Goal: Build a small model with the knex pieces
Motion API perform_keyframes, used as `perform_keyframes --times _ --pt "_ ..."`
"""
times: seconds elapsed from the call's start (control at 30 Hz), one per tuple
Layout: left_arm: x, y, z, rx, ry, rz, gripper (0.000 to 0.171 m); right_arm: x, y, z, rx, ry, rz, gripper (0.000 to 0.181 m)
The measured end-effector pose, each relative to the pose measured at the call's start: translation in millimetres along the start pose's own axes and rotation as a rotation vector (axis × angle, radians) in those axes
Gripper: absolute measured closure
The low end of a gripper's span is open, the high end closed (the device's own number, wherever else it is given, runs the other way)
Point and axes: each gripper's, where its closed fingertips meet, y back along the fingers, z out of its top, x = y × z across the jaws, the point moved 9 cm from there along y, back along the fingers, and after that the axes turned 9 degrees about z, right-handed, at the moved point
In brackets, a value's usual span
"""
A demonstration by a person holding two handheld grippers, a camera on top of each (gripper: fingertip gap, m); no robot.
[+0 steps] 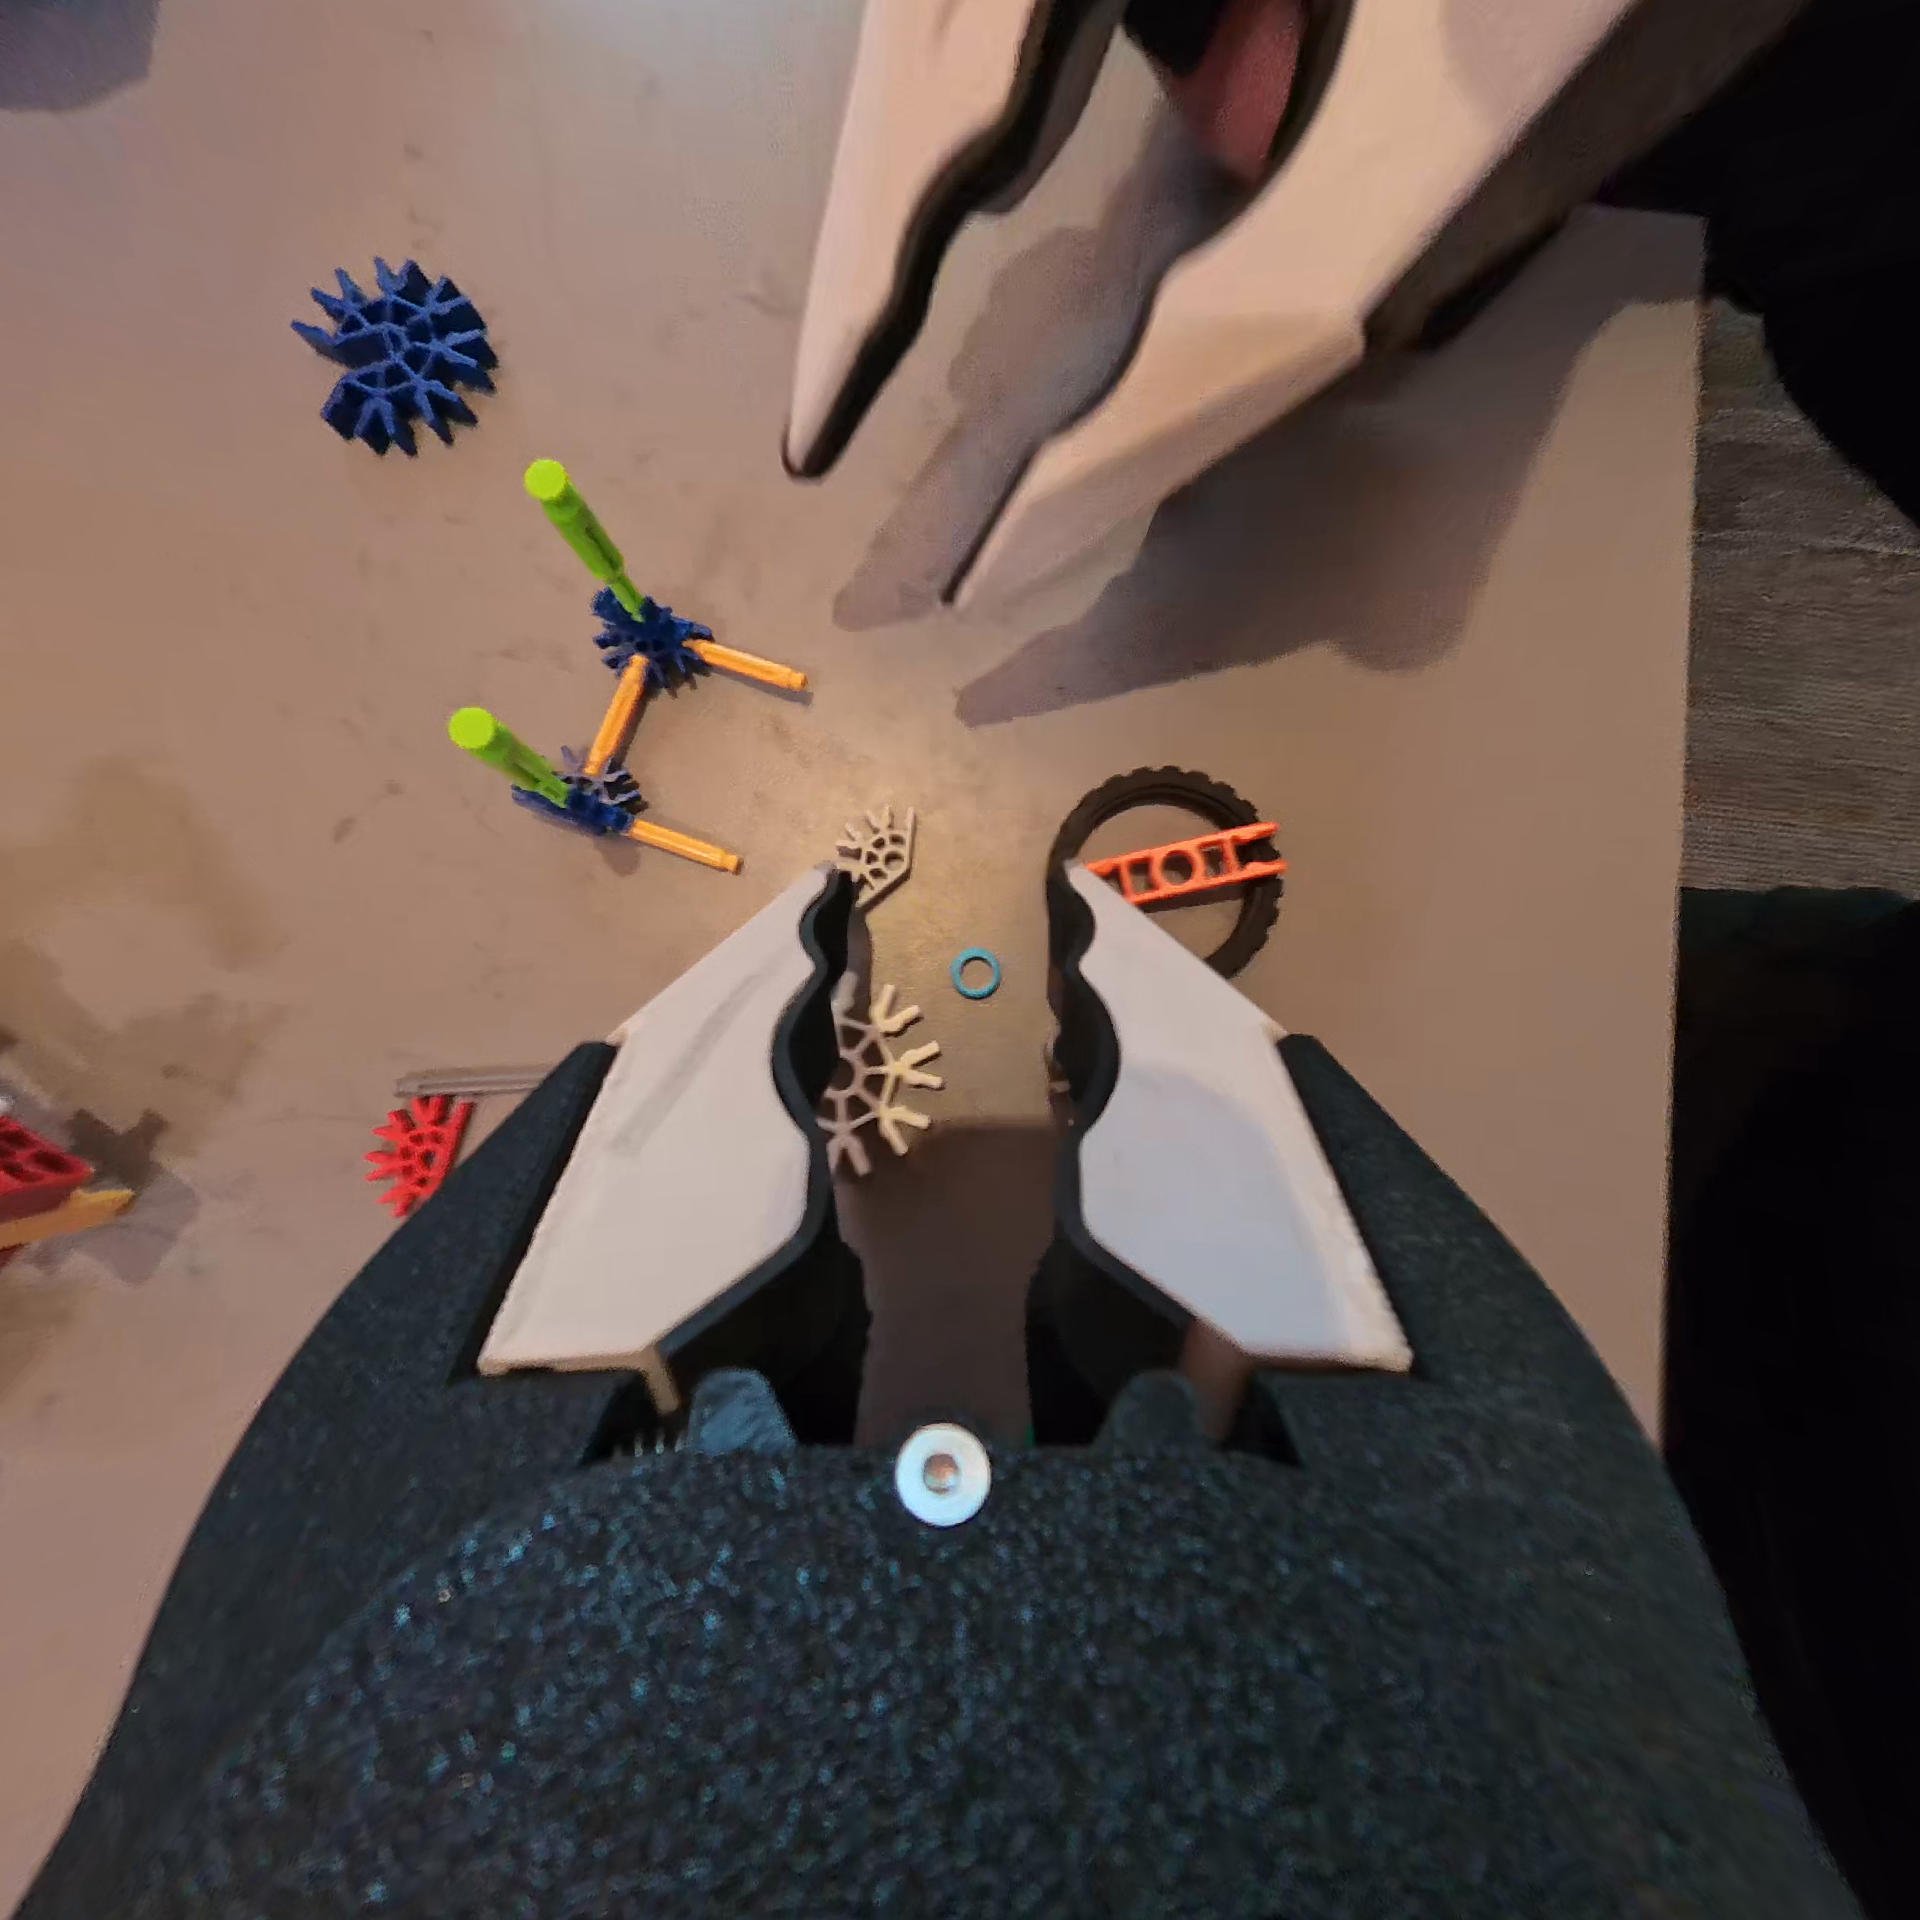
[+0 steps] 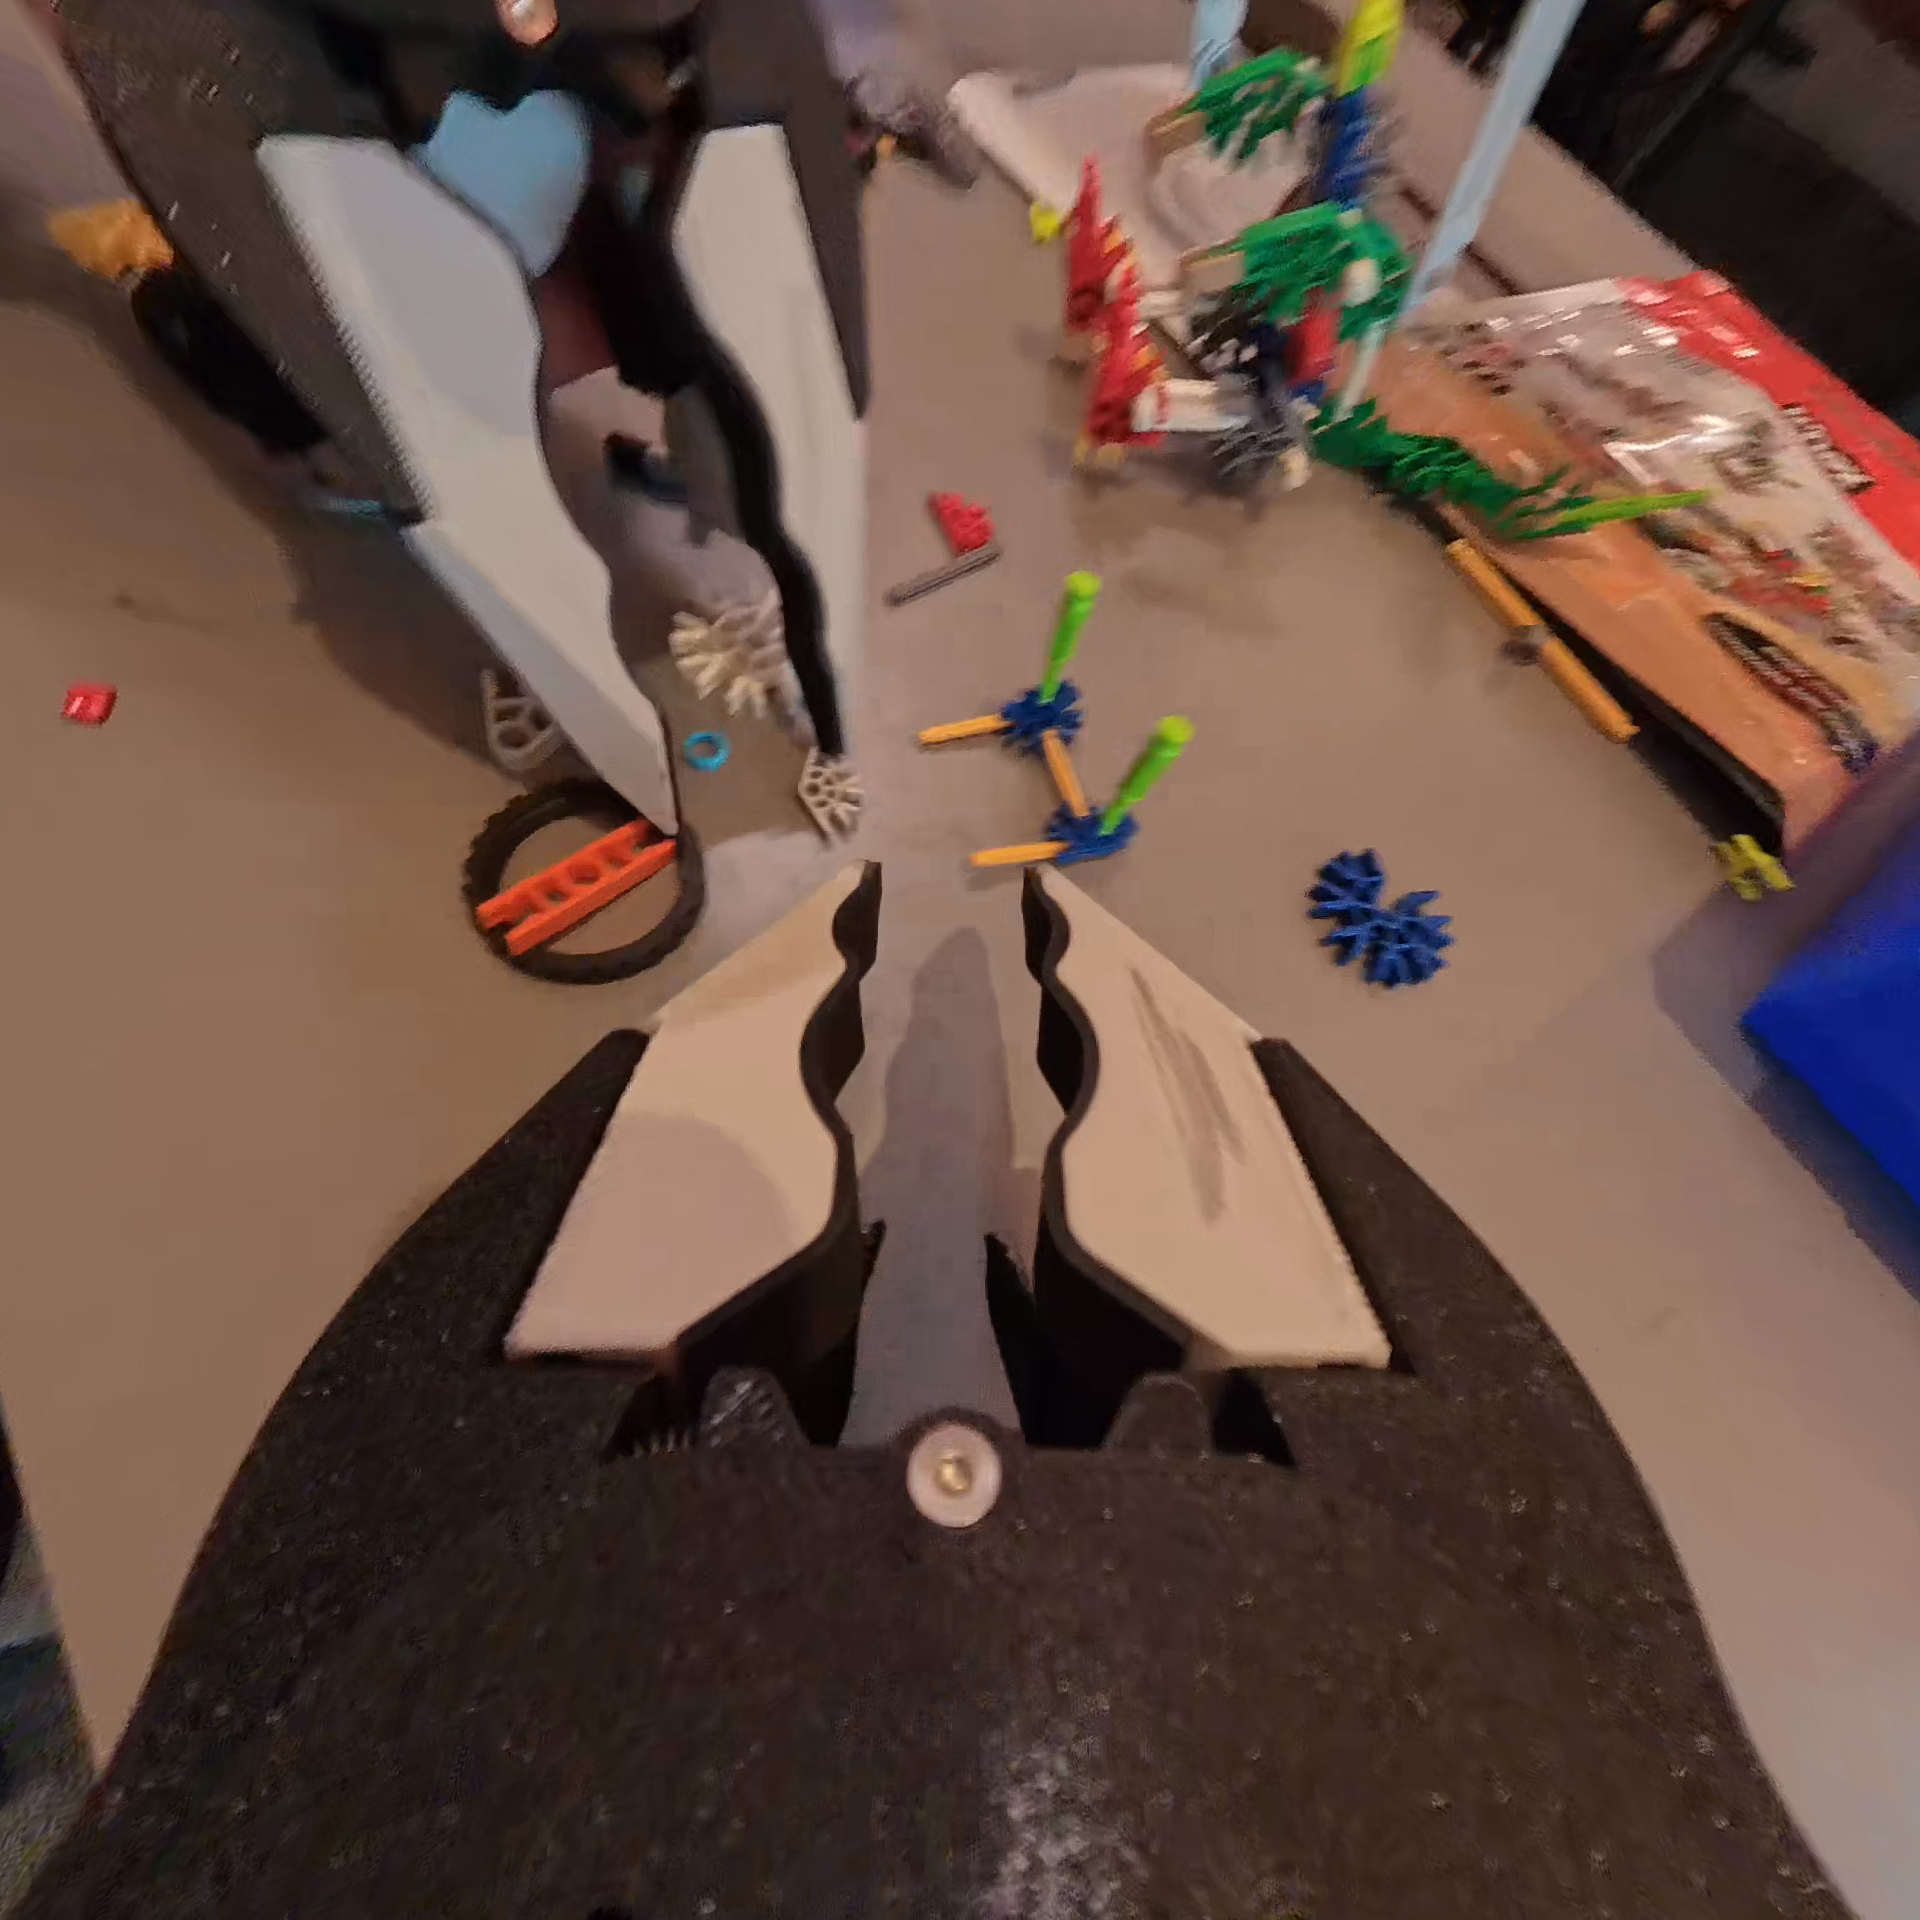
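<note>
My left gripper is open and empty, low over the tan table. A teal ring and a beige snowflake connector lie between its fingers. A small beige connector lies at its left fingertip. A black tyre with an orange connector across it touches its right fingertip. My right gripper is open and empty, just short of a blue, green and orange rod assembly. The left gripper faces it, over the ring.
A blue double connector lies to the right. A red connector and a grey rod lie farther back. A tall red and green built model, a boxed bag of parts and a blue object fill the right side. Left tips to right tips: about 6 cm. Between my left fingertips and the grey rod there is roughly 7 cm. Look for it in the left wrist view too.
</note>
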Motion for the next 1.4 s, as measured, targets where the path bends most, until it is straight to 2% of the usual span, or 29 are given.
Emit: perform_keyframes --times 0.07,0.13,0.2,0.27,0.37,0.67,0.97,1.1,1.23,1.4 --pt "-2.2 -1.3 -0.7 -0.007 0.040 -0.048 0.130 12.7 -6.5 3.0 0.040 0.025 0.040 0.159" --pt "-1.6 -1.5 -1.0 -0.014 0.054 -0.044 0.127 22.2 -14.1 8.6 0.054 0.047 0.061 0.167" --pt "-1.1 -1.6 -0.7 -0.015 0.066 -0.034 0.124 27.6 -23.8 8.4 0.127 0.087 0.052 0.176" --pt "-3.8 -1.5 -0.1 -0.020 0.084 -0.058 0.122 25.8 -31.0 6.0 0.198 0.105 0.014 0.177" --pt "-6.4 -2.1 0.0 -0.025 0.091 -0.051 0.121 24.5 -34.9 9.2 0.192 0.101 0.018 0.179" --pt "-6.2 -0.4 -2.6 -0.038 0.114 -0.057 0.116 28.1 -39.5 14.5 0.185 0.097 0.070 0.180" --pt "-16.7 1.2 -3.1 -0.045 0.089 -0.120 0.115 17.4 -33.4 8.2 0.258 0.088 -0.005 0.181" --pt "-7.5 8.9 -1.2 -0.081 0.098 -0.098 0.116 19.6 -29.3 7.5 0.245 0.073 0.001 0.181" --pt "-6.5 6.2 -6.0 -0.045 0.088 -0.122 0.116 25.2 -28.6 12.6 0.203 0.054 0.062 0.181" --pt "-15.4 -0.1 -3.4 -0.035 0.049 -0.140 0.116 19.9 -33.0 9.3 0.245 0.048 0.031 0.178"
